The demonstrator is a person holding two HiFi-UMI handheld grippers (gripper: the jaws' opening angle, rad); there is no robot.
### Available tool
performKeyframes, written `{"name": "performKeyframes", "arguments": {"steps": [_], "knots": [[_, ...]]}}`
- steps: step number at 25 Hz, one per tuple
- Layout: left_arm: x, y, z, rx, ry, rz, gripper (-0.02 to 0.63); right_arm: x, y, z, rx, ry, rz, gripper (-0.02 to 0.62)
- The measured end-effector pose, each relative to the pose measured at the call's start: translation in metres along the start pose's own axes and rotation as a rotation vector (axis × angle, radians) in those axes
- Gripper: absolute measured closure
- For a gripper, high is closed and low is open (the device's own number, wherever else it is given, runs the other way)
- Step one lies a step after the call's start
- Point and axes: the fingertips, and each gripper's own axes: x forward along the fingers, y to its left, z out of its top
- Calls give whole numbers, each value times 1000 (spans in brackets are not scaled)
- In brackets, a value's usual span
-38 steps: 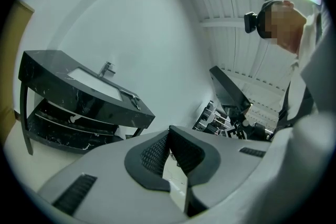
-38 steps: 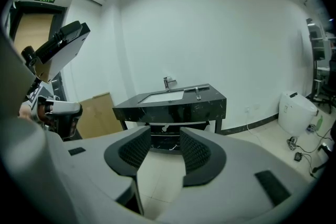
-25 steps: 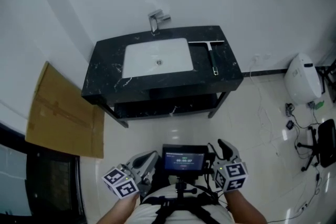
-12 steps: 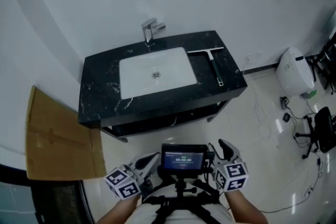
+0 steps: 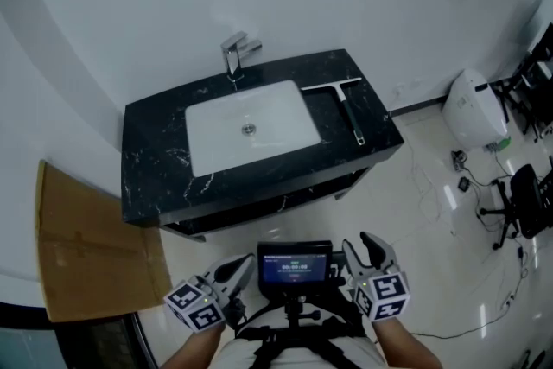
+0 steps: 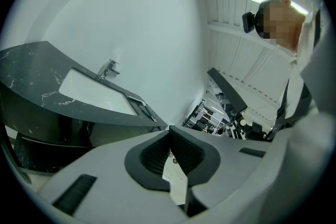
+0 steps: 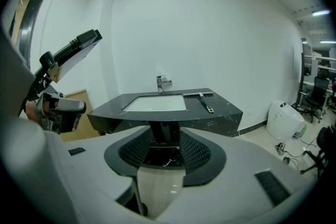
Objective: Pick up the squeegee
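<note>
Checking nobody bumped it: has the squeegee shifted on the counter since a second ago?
No. The squeegee still lies right of the basin, blade toward the wall.

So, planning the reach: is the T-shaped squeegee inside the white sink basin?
No, the squeegee lies on the black marble countertop, right of the basin.

Squeegee (image 5: pixel 346 111): one item, T-shaped. It has a long narrow blade on a pale metallic rail and a slim dark handle with a lighter tip. It lies flat on the black marbled countertop (image 5: pixel 164 160), just right of the white basin (image 5: pixel 216 134). The blade lies near the back edge, by the far right corner. The handle points toward the front edge. Nothing grips it.
</note>
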Motion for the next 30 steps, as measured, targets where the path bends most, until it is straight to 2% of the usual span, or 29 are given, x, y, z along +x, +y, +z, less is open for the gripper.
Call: {"name": "performKeyframes", "arguments": {"steps": [8,12,17,23,30], "knots": [[35,13,23,5,-69,79,609,20,-42,24,-23,-14,51,417],[64,11,30,20,-74,100,609,34,-67,40,-28,-26,86,417],[91,11,44,30,-123,130,609,56,-91,51,-33,-26,118,417],[98,23,48,9,-107,151,609,73,-94,64,-29,-25,128,417],[92,39,68,31,-70,86,609,84,-70,79,-22,-42,92,417]]}}
